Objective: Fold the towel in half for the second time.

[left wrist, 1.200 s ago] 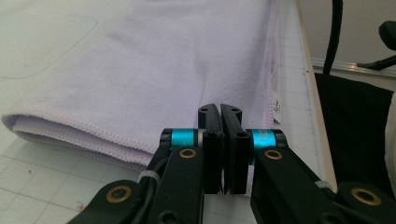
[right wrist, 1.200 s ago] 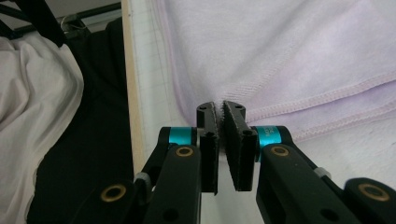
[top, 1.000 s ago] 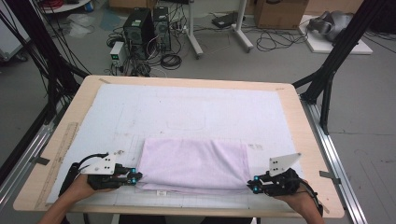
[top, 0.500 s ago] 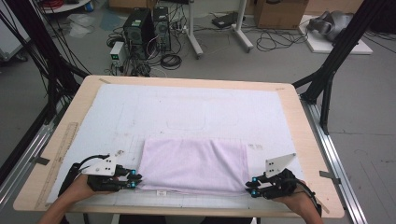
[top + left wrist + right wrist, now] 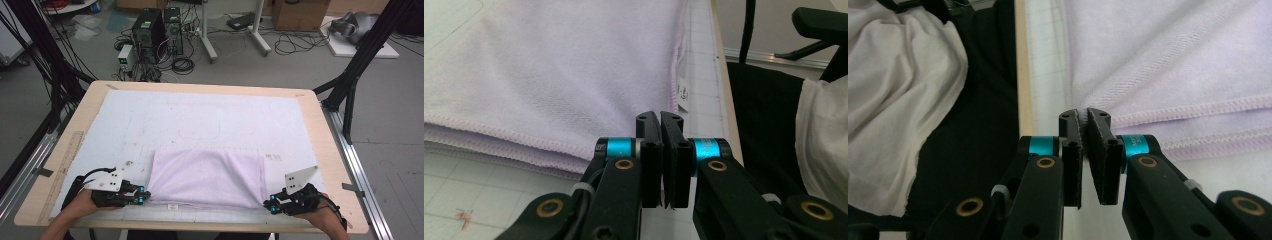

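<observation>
Nothing has shifted save both pairs of jaws, just closing: left gripper [image 5: 141,196] clenched empty beside the folded lilac terry towel [image 5: 207,177], right gripper [image 5: 270,205] pinching its stitched corner, on the gridded mat [image 5: 150,120].

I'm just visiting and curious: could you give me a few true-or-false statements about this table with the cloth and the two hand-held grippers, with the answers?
1. The towel is lilac and folded. True.
2. The towel lies at the table's far edge. False: it lies near the person's edge.
3. The left gripper is at the towel's near left corner, the right gripper at its near right corner. True.
4. A red mug stands on the towel. False: nothing stands on it.
5. The left gripper's jaws gape wide. False: they are shut.
</observation>
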### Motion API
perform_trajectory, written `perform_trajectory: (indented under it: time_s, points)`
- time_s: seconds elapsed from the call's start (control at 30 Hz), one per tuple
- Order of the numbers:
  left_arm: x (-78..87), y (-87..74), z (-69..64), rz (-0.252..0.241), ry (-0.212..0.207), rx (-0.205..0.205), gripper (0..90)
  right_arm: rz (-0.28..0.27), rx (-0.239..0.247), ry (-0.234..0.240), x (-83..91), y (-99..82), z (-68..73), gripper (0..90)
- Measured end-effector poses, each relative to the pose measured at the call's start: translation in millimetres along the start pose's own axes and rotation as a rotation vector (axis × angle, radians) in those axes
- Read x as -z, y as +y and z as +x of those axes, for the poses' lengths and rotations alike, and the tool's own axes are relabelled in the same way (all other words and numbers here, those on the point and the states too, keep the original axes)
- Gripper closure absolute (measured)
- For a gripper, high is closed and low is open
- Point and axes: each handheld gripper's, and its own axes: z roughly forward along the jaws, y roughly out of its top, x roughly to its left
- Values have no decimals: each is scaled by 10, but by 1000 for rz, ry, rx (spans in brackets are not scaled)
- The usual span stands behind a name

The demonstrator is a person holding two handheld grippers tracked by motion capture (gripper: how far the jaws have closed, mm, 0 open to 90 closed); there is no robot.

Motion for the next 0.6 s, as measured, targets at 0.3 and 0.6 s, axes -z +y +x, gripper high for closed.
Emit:
perform_trajectory:
  time_s: [0.3, 0.6]
  points:
    - [9, -11, 5, -3, -9, 5, 864, 20, -6, 16, -89, -16, -33, 819]
    - [80, -21, 0, -31, 18, -11, 870, -1, -6, 24, -2, -27, -25, 852]
